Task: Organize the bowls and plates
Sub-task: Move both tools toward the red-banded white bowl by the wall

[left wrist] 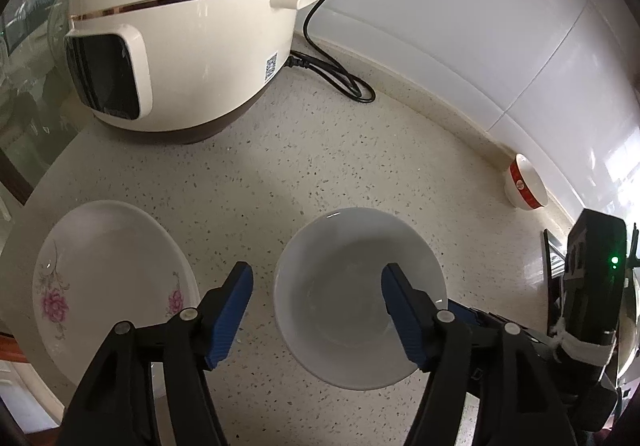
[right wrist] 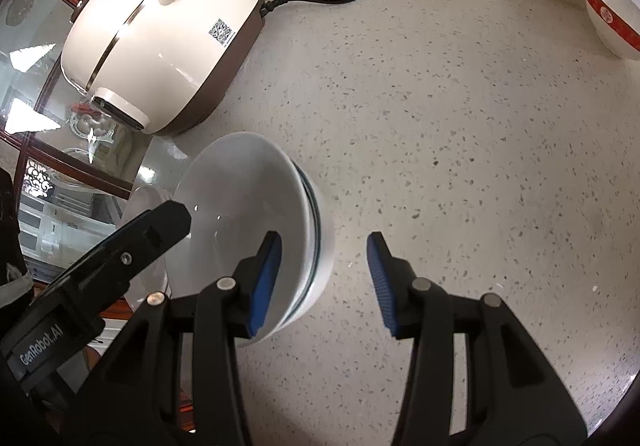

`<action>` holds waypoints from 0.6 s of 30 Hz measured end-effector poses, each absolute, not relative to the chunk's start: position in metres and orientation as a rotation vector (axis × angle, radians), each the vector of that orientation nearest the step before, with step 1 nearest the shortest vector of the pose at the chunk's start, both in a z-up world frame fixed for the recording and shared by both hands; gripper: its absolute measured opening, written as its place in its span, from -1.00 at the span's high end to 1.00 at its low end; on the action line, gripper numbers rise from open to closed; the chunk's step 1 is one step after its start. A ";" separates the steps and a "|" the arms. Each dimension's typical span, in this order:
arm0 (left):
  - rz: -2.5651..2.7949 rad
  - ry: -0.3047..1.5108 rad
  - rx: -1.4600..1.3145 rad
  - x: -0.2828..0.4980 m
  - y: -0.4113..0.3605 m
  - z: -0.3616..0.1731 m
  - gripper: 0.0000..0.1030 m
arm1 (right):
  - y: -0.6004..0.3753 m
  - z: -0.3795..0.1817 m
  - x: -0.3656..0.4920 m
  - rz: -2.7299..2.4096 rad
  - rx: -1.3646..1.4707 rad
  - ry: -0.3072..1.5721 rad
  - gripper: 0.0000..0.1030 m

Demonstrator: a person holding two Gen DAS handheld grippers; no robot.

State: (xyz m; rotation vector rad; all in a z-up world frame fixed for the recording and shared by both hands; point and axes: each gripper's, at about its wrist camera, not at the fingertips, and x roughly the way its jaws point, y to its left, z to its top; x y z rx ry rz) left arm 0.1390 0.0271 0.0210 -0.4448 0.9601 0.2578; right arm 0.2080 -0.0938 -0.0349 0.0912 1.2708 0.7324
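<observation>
Left gripper (left wrist: 316,310) released astride white bowl (left wrist: 352,278) rim, right gripper (right wrist: 324,278) unclenched over bare counter (right wrist: 460,166).

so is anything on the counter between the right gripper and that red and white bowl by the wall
Nothing visible. Between the open right gripper and the red-banded white bowl lies only bare speckled stone counter. The stacked plain white bowls sit off to its left side.
</observation>
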 end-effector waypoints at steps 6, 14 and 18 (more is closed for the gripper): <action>0.237 0.945 -0.404 0.153 0.013 0.025 -0.35 | -0.115 -0.032 0.211 0.742 0.157 1.243 -0.04; 0.162 0.871 -0.325 0.181 -0.019 0.045 -0.40 | -0.163 -0.021 0.222 0.767 0.344 1.158 -0.14; 0.090 0.885 -0.328 0.203 -0.032 0.051 -0.55 | -0.197 -0.018 0.235 0.691 0.470 1.102 -0.15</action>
